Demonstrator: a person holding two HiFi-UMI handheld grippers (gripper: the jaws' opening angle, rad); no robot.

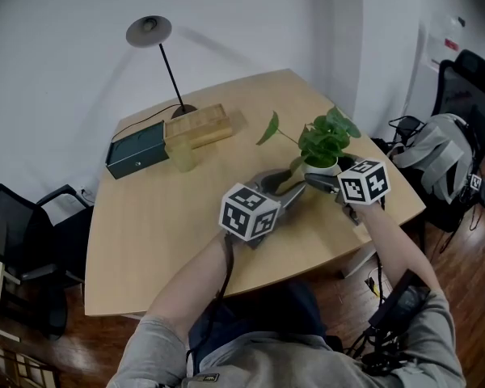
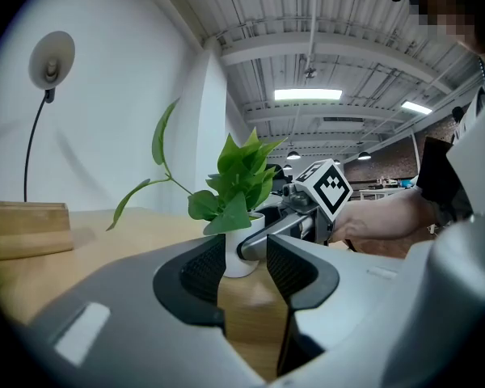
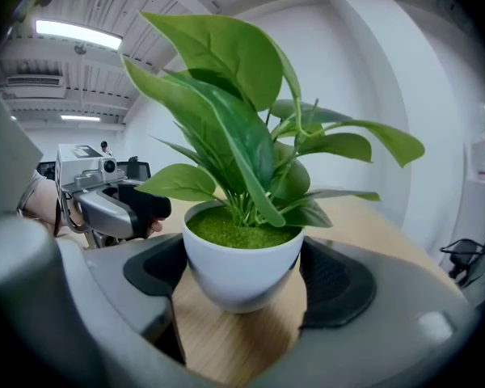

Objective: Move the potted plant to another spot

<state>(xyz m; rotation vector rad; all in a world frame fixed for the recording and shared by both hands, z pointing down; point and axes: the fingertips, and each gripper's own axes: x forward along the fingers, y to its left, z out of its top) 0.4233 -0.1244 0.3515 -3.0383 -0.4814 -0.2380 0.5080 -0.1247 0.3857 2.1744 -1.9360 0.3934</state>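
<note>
A green leafy plant in a small white pot (image 1: 322,168) stands near the right edge of the wooden table (image 1: 162,233). My right gripper (image 1: 319,181) reaches in from the right and is shut on the pot (image 3: 242,257), a pad against each side, with the pot's base at the tabletop. In the left gripper view the pot (image 2: 233,259) sits a short way ahead, with one right-gripper finger across its front. My left gripper (image 1: 287,186) points at the pot from the left. It is open (image 2: 244,269) with only bare table between the jaws.
At the back left of the table are a desk lamp (image 1: 149,32), a dark green box (image 1: 135,153), a wooden box (image 1: 198,125) and a pale cup (image 1: 182,156). A black chair (image 1: 32,225) stands at the left. A chair with a grey backpack (image 1: 444,164) stands at the right.
</note>
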